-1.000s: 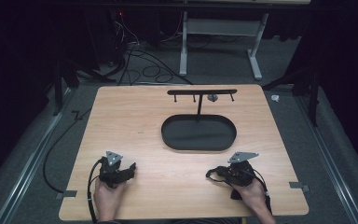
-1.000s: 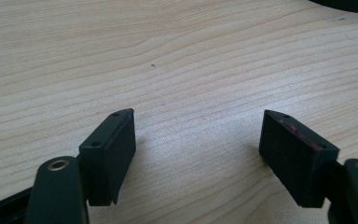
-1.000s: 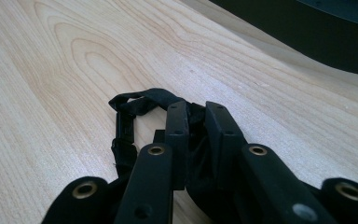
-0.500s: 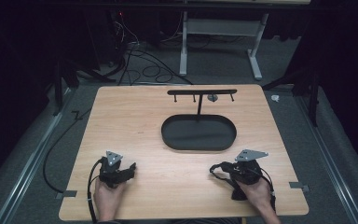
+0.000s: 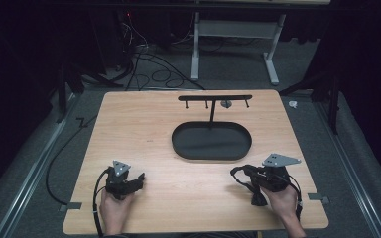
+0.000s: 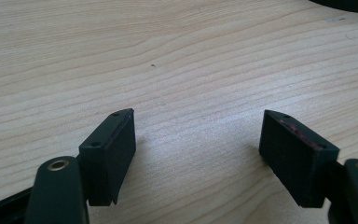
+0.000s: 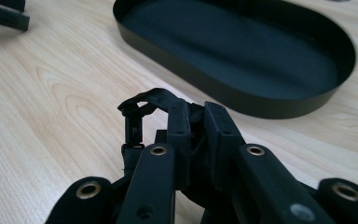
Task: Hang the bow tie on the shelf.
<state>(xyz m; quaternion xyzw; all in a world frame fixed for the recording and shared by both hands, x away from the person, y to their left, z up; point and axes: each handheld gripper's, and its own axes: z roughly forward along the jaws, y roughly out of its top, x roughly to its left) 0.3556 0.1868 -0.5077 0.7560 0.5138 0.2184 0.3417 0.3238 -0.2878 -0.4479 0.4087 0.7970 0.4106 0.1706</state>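
R gripper (image 7: 196, 122) is clenched on a black strap-like band w/ buckle (image 7: 142, 105), held just above the wood table (image 5: 178, 129), near the black oval metal tray (image 7: 242, 51). L gripper (image 6: 200, 149) rests w/ jaws apart, nothing between. Best to keep the clamp firm and carry the band level toward the T-shaped hook stand (image 5: 214, 99).

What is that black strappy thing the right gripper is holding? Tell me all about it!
The black strap looks like a thin band, maybe a watch band, with a small buckle-like piece hanging from its looped end. It seems soft and bendy, matte black all over. The right gripper has its jaws shut on it, so part is hidden between them. It curls up in an arch above the wooden table, just in front of the oval black tray.
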